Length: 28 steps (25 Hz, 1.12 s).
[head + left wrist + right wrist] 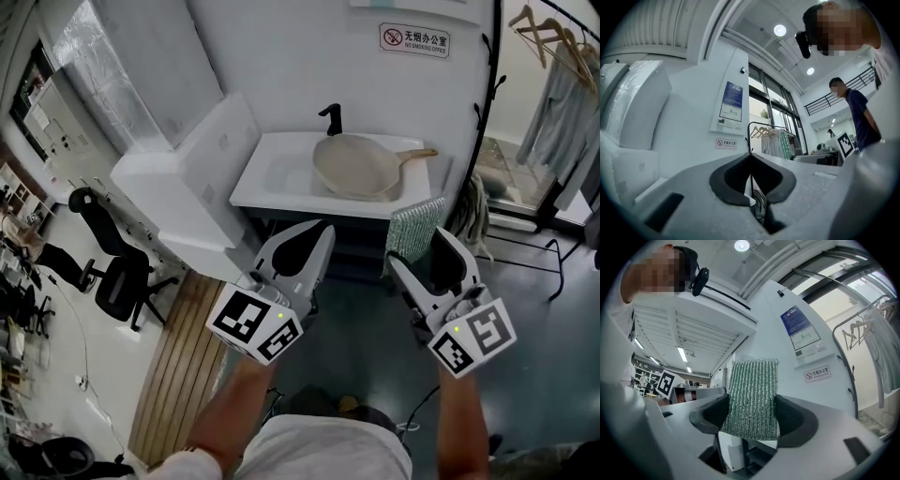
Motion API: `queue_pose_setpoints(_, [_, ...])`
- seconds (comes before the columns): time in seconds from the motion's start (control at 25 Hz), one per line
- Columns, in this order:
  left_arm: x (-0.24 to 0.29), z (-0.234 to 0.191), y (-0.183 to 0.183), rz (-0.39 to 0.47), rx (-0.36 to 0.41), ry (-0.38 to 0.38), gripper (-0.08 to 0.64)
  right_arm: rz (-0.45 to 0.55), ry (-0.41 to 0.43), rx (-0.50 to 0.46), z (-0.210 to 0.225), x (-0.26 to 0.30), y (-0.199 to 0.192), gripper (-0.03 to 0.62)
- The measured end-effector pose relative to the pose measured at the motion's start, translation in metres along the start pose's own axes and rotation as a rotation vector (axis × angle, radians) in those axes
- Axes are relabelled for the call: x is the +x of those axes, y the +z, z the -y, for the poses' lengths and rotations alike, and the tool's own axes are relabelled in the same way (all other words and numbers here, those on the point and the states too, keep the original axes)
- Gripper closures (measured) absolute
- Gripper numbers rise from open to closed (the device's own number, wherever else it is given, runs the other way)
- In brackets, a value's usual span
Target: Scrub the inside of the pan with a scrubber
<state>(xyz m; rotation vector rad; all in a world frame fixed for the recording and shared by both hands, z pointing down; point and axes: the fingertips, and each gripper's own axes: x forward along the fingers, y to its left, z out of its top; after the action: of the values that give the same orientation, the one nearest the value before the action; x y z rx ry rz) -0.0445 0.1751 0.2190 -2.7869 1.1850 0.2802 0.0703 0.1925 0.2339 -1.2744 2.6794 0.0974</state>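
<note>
A beige pan (356, 167) with a wooden handle leans in the white sink (272, 183) against the far wall, below a black tap (332, 118). My right gripper (427, 246) is held up well short of the sink, shut on a green scrubber (413, 228) that stands upright between its pads. In the right gripper view the scrubber (753, 398) fills the gap between the jaws. My left gripper (314, 246) is raised beside it, shut with nothing in it. Its closed pads (751, 177) meet in the left gripper view.
A white cabinet (183, 187) stands left of the sink. A black clothes rack (553, 56) with hangers and garments is at the right. Office chairs (112, 272) stand at the left beyond a wooden floor strip (183, 366). A second person (855, 112) stands behind.
</note>
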Motion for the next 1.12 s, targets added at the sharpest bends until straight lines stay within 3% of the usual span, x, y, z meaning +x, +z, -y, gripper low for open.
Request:
queue_pose_setpoints(0.6, [0.044,-0.039,-0.015,0.01,-0.001,0.018,0.543,-0.012,-0.01,-0.001,0.047,0.035,-0.015,0.288])
queue_pose_setpoints(1.12, [0.12,-0.156,-0.033,0.014,0.014,0.003,0.543,-0.044,-0.051,-0.015,0.111,0.148,-0.039,0.288])
